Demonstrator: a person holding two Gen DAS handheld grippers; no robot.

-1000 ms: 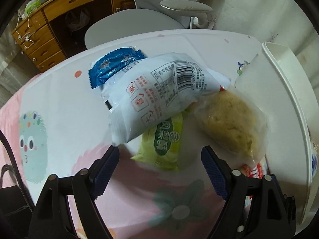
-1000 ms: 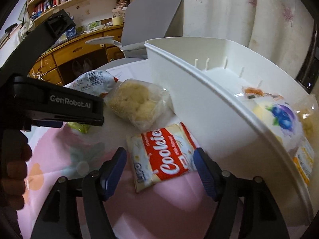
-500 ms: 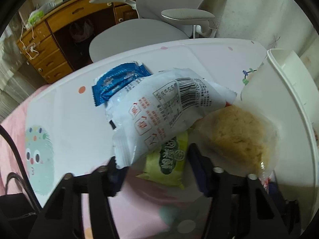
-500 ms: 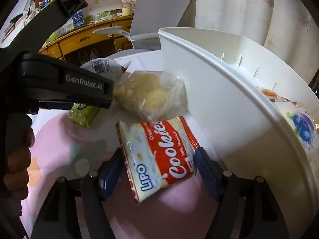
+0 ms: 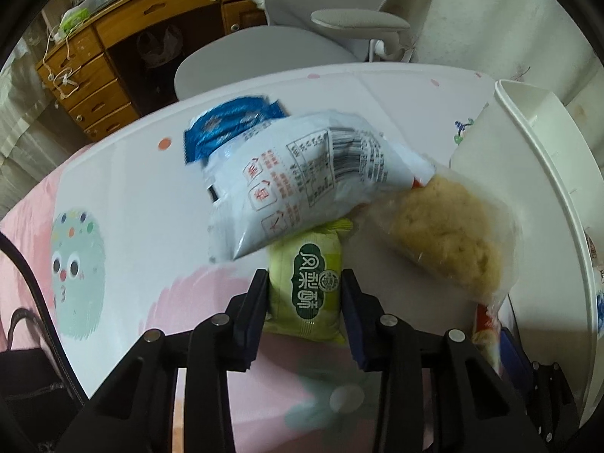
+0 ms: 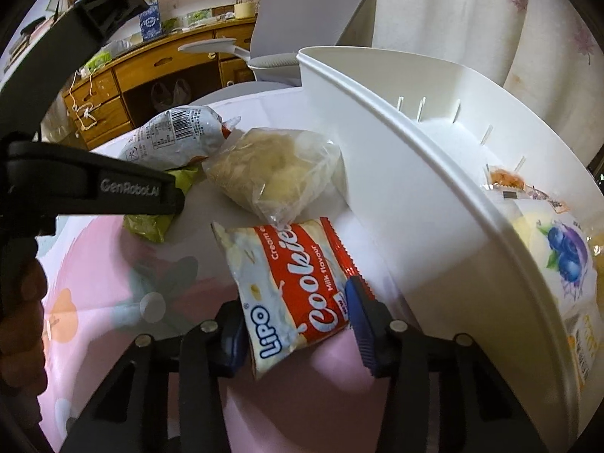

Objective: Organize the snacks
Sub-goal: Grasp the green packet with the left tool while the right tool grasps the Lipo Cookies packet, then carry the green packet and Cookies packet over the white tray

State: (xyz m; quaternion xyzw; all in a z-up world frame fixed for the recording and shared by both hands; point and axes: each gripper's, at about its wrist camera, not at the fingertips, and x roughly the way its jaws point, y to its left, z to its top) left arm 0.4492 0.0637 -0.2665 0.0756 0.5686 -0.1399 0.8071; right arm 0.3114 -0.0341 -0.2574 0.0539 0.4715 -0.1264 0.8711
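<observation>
My left gripper (image 5: 305,287) is shut on a green snack packet (image 5: 307,283) that lies partly under a white packet with a barcode (image 5: 302,181). A clear bag with a yellow cake (image 5: 445,230) lies to its right, and a blue packet (image 5: 226,128) lies behind. My right gripper (image 6: 294,324) is shut on a red and white Lipo cookies packet (image 6: 290,283) beside the white bin (image 6: 415,173). The bin holds a blueberry packet (image 6: 562,249) and other snacks. The left gripper's body (image 6: 94,188) hides part of the green packet (image 6: 151,222) in the right wrist view.
The snacks lie on a table with a pink and white patterned cloth (image 5: 124,196). A grey office chair (image 5: 287,37) stands past the table's far edge, with a wooden desk (image 5: 113,56) behind it. The white bin (image 5: 547,188) fills the right side.
Both grippers have moved forward and closed: the left on the green packet, the right on the cookies packet.
</observation>
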